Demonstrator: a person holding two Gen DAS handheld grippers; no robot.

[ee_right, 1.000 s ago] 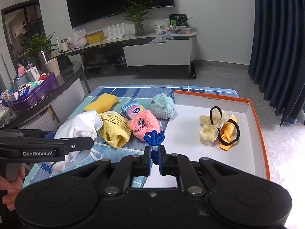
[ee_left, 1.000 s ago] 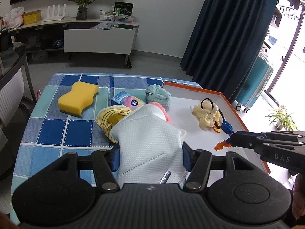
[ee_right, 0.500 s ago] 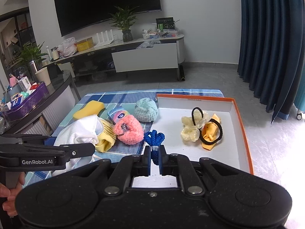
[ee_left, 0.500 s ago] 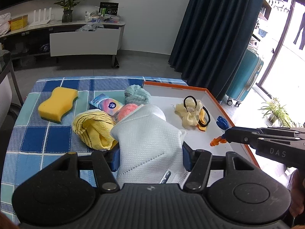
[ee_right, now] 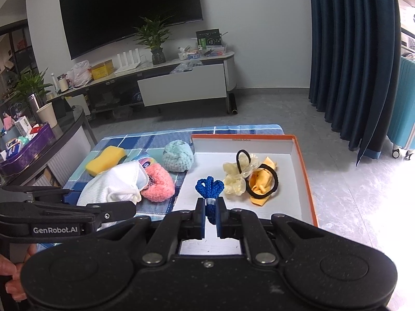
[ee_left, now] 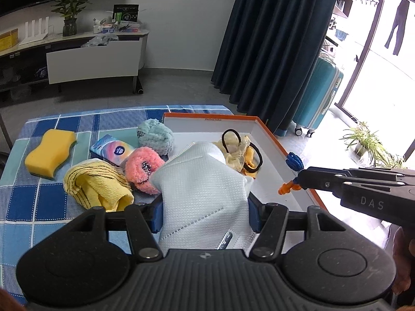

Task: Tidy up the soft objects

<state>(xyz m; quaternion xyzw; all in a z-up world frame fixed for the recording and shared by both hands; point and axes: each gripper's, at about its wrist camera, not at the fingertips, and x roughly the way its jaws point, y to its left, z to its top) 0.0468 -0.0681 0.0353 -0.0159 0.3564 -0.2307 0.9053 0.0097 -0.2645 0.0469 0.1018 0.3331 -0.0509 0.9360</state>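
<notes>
My left gripper [ee_left: 205, 213] is shut on a white face mask [ee_left: 202, 189], held above the near edge of the table, close to the orange-rimmed white tray [ee_left: 275, 142]. My right gripper [ee_right: 209, 216] is shut on a blue knotted cord [ee_right: 208, 189] with an orange end [ee_left: 285, 187], over the tray's near part [ee_right: 298, 153]. Inside the tray lie cream and orange scrunchies with black hair ties [ee_right: 249, 176]. On the checked cloth sit a pink fluffy scrunchie [ee_left: 142, 168], a mint fluffy one [ee_left: 155, 136], a yellow towel [ee_left: 98, 186], a tissue pack [ee_left: 111, 150] and a yellow sponge [ee_left: 49, 153].
The table's blue checked cloth [ee_left: 39, 207] ends at the floor beyond. A glass side table [ee_right: 52, 140] with boxes stands left. Dark curtains [ee_right: 350, 64] and a teal suitcase [ee_left: 316, 93] stand right. A TV cabinet [ee_right: 181, 85] lines the far wall.
Both grippers have shifted rightward toward the tray with their loads. The mask now covers part of the tray in the left wrist view, and the blue cord hangs over the tray floor.
</notes>
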